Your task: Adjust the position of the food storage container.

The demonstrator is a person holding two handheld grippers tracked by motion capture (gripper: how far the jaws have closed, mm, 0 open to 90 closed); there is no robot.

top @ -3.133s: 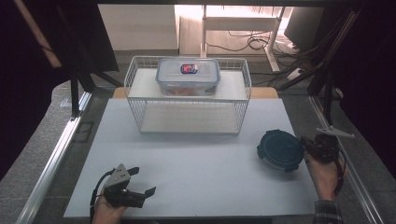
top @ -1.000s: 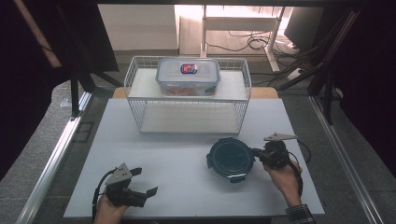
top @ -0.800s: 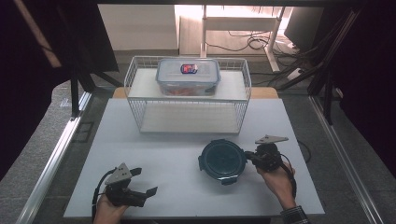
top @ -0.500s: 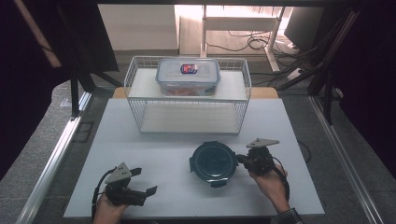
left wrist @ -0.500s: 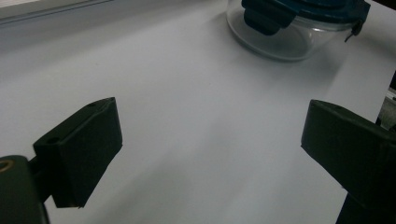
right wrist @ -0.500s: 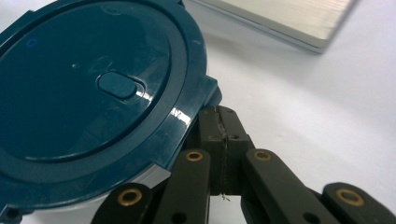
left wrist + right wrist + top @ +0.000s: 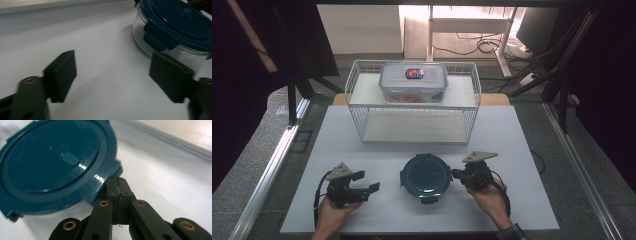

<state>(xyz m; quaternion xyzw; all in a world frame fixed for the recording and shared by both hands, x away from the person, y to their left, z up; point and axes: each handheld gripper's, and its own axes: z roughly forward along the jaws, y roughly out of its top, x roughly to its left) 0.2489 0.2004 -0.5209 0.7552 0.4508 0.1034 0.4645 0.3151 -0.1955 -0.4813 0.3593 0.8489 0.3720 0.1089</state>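
Your right gripper (image 7: 455, 173) has its jaws pressed together, tips against the round glass container w/ the blue clip lid (image 7: 425, 176) at its 3 o'clock side, mid-table, in front of the wire basket (image 7: 472, 116). Left gripper (image 7: 369, 182) sits at the container's 9 o'clock w/ jaws apart, just been closing, nothing btwn them. Risk, I'd say: pushing w/ closed tips off-centre could spin the container, or knock a lid clip (image 7: 157, 38) against your left jaw.

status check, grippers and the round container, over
Right gripper shut against round container, pushing it. Left gripper open, jaws just closing, nothing between them. Wire basket behind, path clear.
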